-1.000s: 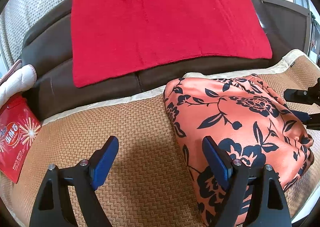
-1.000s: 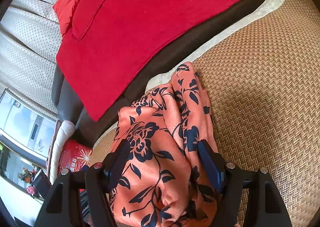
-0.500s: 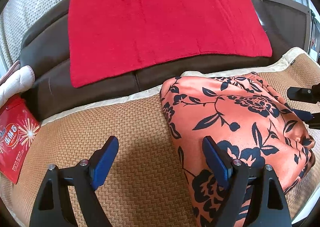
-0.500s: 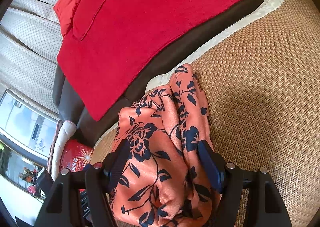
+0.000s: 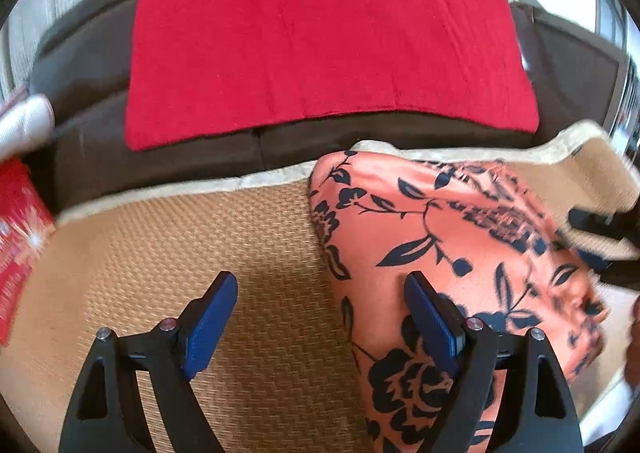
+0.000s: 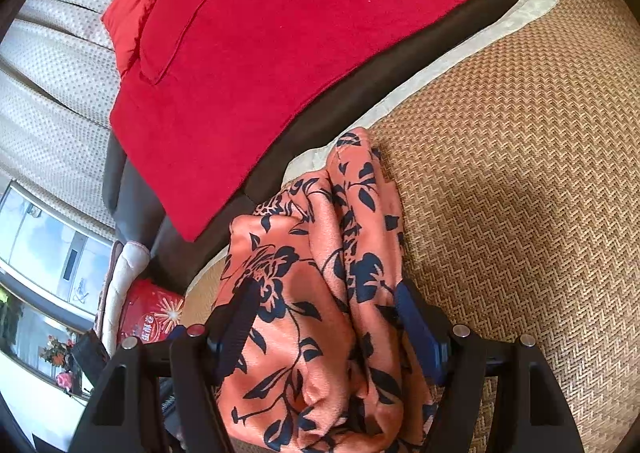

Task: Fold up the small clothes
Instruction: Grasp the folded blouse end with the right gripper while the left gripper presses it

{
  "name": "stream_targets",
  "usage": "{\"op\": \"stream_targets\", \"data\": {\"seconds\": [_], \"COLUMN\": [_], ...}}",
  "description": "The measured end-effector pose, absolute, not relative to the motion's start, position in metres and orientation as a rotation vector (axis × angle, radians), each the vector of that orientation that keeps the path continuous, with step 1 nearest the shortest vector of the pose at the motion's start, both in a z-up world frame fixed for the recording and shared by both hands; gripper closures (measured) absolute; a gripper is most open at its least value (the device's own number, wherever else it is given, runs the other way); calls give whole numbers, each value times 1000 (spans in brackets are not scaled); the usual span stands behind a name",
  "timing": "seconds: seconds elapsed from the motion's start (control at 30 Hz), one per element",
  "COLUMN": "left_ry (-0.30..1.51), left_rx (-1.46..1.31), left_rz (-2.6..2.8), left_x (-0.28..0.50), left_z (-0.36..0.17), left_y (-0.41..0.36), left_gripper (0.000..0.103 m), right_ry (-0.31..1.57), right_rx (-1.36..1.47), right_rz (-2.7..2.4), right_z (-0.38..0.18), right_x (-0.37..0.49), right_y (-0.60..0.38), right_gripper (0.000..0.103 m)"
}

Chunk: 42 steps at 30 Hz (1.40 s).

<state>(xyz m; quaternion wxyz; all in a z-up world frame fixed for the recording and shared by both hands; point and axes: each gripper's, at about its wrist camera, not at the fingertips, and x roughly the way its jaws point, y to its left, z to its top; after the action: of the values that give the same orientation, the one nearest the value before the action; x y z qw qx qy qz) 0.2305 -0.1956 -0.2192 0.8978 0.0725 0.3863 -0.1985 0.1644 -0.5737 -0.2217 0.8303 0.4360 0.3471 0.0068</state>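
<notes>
the orange flowered cloth (image 5: 432,237) lies bunched in loose folds on the woven mat (image 5: 168,245), close to the mat's pale border (image 6: 472,49) at its far edge. in the left wrist view it fills the area from 2 to 5 o'clock; in the right wrist view it runs from the centre down to 6 o'clock.

the left gripper (image 5: 320,317) stands wide open over the mat, holding nothing. its left blue pad is above bare mat, and its right pad (image 5: 430,323) is over the near edge of the cloth.

the right gripper (image 6: 324,325) is spread wide with a thick bundle of the cloth (image 6: 320,293) between its pads. i cannot tell whether the pads press on the bundle or only flank it.

beyond the mat, at 12 o'clock, a red towel (image 5: 320,37) is draped over a dark brown couch back (image 5: 84,89). a red packet (image 6: 150,317) sits at 8 o'clock in the right view.
</notes>
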Motion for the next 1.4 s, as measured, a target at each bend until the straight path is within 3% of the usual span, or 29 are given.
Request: {"op": "stream_targets", "data": {"seconds": [0.4,1.0,1.27,1.4], "left_ry": [1080,1143,1072,1017], "left_rx": [-172,-263,-219,-178], "left_rz": [-665,-732,-727,-713], "left_x": [255,254,254,247], "left_z": [-244,-260,-253,-240], "left_y": [-191,-200,-208,-206], "left_gripper": [17,18,43,48], "right_ry": [775,808,814,790], "right_rx": [958,906,797,736], "right_rz": [-24,72,41,33], "right_z": [-240,-250,-243,-232], "right_x": [161,179,187,191], "right_y": [-588,-549,-515,-495], "right_gripper": [29,29,47,53]}}
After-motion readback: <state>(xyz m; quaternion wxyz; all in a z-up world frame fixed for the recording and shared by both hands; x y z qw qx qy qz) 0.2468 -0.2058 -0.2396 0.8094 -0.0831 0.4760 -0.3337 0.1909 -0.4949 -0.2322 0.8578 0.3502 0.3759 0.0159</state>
